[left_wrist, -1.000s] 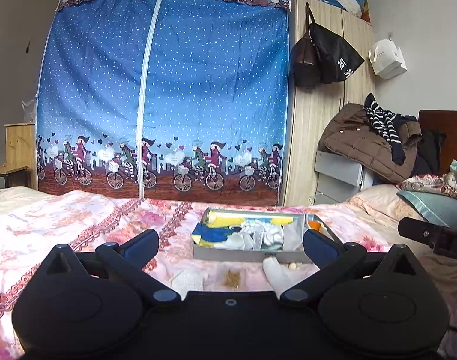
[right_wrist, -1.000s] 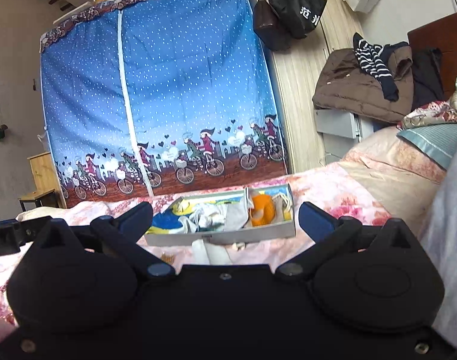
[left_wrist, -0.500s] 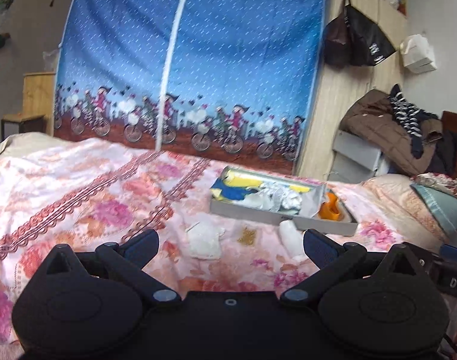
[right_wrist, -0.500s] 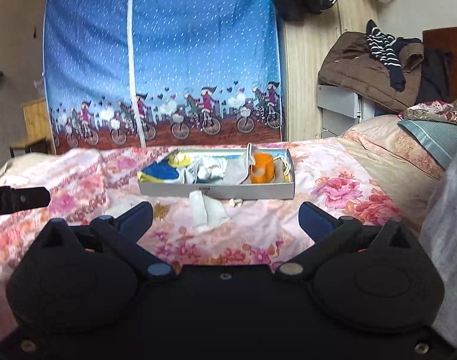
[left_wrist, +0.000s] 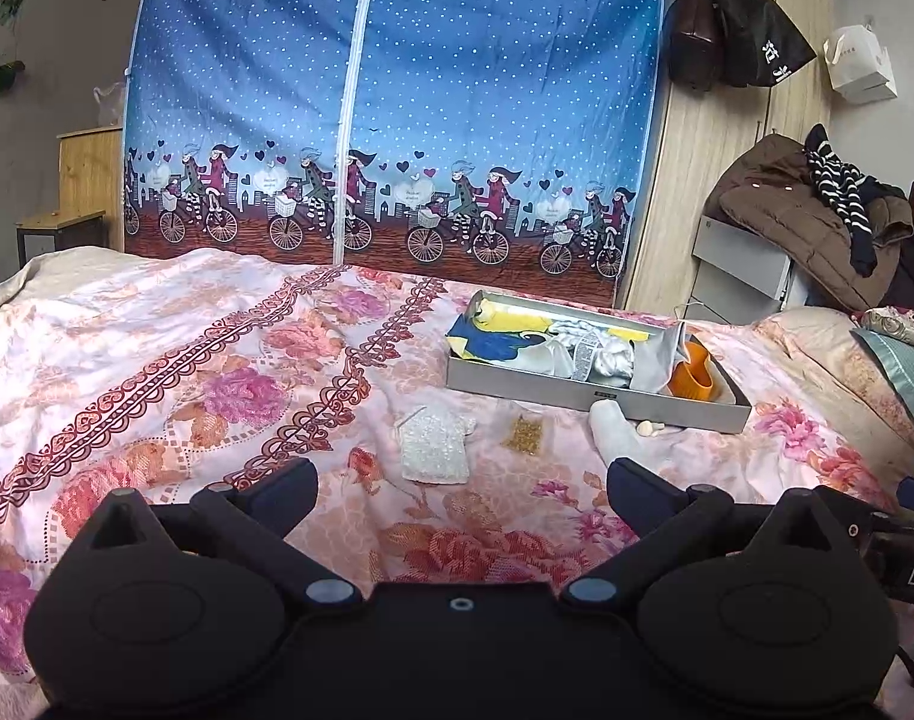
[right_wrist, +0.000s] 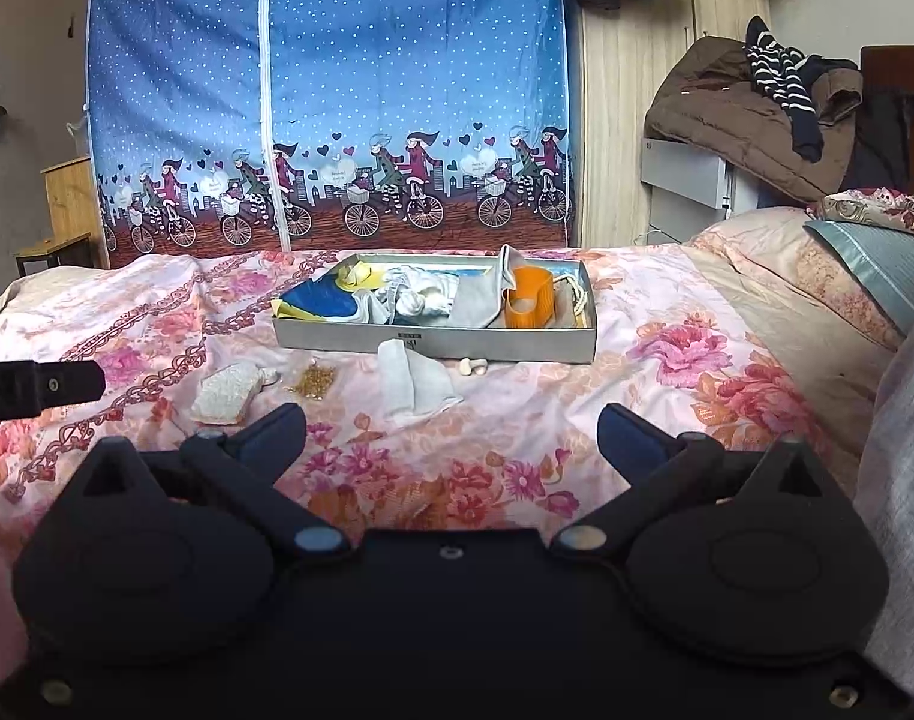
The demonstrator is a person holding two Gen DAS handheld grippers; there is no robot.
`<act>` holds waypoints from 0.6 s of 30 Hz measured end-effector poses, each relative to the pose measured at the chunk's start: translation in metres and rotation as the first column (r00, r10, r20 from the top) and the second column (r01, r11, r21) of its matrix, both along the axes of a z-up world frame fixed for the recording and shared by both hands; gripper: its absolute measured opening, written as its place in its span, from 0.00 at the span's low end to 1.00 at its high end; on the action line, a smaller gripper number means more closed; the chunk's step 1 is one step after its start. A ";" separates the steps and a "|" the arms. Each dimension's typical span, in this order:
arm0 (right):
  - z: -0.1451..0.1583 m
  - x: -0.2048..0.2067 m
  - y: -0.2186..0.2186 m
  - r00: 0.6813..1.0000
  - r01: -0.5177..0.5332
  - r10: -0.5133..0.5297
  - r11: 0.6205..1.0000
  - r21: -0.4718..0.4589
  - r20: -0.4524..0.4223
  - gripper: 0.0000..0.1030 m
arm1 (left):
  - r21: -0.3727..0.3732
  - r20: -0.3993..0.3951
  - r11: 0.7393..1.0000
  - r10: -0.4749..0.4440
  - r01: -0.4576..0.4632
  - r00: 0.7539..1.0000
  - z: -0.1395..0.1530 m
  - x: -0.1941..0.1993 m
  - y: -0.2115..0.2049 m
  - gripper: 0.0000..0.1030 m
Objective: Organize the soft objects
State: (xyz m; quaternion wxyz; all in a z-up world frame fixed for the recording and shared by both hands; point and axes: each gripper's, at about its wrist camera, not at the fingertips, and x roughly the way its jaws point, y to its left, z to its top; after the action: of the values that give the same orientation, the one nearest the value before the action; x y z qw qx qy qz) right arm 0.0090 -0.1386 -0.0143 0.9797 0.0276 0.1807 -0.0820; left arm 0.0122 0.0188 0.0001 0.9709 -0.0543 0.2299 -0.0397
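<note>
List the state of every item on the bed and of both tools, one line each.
left tool: open, empty, above the bedspread.
right tool: open, empty.
grey box: lidless, partly filled with cloth items.
orange item: upright inside the box, right end.
white folded cloth: on the bed, in front of the box.
glittery white pouch: flat on the bed, outside the box.
small gold piece: on the bed, outside the box.

Your two wrist cameras both look low across the floral bedspread toward the blue wardrobe curtain, sharing the grey tray from near.
</note>
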 end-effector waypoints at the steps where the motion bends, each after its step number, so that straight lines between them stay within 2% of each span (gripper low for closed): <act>1: 0.002 -0.006 0.002 1.000 -0.002 0.002 1.000 -0.001 0.001 1.00 | 0.004 -0.006 1.000 0.004 -0.004 1.000 -0.001 0.001 0.000 0.99; 18: 0.002 -0.007 0.006 1.000 -0.011 0.011 1.000 -0.009 -0.029 1.00 | 0.024 -0.015 1.000 0.014 -0.014 1.000 -0.001 0.001 -0.001 0.99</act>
State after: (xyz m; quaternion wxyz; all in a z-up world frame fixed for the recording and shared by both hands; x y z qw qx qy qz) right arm 0.0023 -0.1328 -0.0120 0.9776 0.0208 0.1944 -0.0777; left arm 0.0129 0.0175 -0.0013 0.9700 -0.0446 0.2373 -0.0299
